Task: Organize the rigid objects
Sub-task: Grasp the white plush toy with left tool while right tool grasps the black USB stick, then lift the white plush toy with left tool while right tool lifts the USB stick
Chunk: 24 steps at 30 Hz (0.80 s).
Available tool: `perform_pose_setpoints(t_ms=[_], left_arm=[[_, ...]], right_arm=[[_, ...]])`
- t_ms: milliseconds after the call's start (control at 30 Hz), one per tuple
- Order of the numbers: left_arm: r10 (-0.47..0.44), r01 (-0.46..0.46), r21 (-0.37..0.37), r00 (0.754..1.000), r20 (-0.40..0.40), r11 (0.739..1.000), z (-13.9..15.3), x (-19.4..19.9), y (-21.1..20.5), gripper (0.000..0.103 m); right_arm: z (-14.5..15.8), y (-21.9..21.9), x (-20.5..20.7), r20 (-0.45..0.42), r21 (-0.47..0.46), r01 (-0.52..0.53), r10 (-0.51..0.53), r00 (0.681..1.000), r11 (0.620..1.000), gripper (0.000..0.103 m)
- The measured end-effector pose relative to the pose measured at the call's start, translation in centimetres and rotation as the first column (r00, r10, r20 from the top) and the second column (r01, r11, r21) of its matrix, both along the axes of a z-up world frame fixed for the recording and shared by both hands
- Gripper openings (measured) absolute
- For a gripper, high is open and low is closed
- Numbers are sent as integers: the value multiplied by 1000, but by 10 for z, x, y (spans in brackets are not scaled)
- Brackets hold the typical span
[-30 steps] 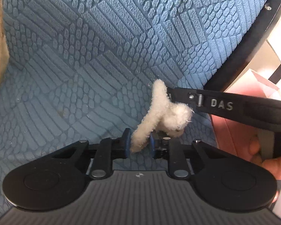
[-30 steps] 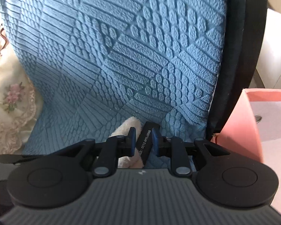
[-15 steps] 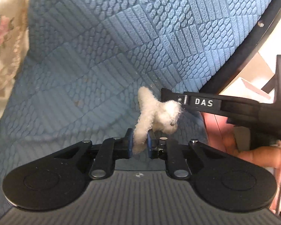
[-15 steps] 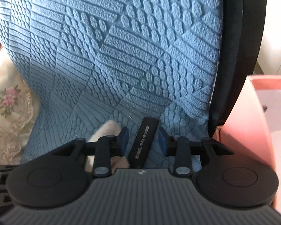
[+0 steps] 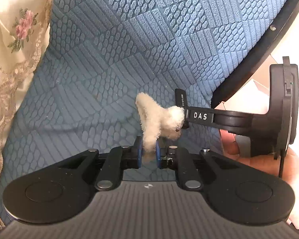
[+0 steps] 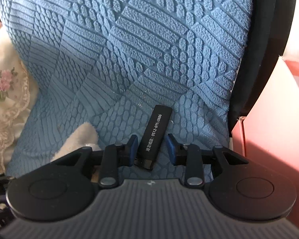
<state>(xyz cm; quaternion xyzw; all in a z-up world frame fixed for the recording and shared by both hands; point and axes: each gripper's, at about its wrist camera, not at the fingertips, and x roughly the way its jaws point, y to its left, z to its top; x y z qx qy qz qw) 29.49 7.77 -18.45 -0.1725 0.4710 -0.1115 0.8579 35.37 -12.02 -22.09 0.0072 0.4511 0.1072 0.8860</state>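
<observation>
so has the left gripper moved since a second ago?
Yes. The left gripper, shut on the plush, has shifted left, toward the floral cloth: the cloth was a sliver at the left edge of its view and now fills the upper left.

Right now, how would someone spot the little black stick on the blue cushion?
Find the blue textured cushion beside the pink box. Low on it, between the open pads of the right claw, lies the black stick, the only thing with white printed digits.
</observation>
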Motion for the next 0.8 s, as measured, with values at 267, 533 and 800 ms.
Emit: perform_pose_setpoints(t_ms=[267, 533, 800], left_arm=[[17, -17, -16, 1000, 4, 1000, -1, -6, 2, 16], [33, -33, -6, 999, 9, 999, 0, -22, -1, 16], [72, -72, -12, 997, 12, 997, 6, -47, 4, 16]], right_arm=[[-6, 15, -19, 1, -66, -50, 50, 999, 997, 27], [-7, 8, -43, -8, -72, -57, 57, 998, 996, 26], [-4, 8, -83, -10, -85, -76, 75, 997, 993, 17]])
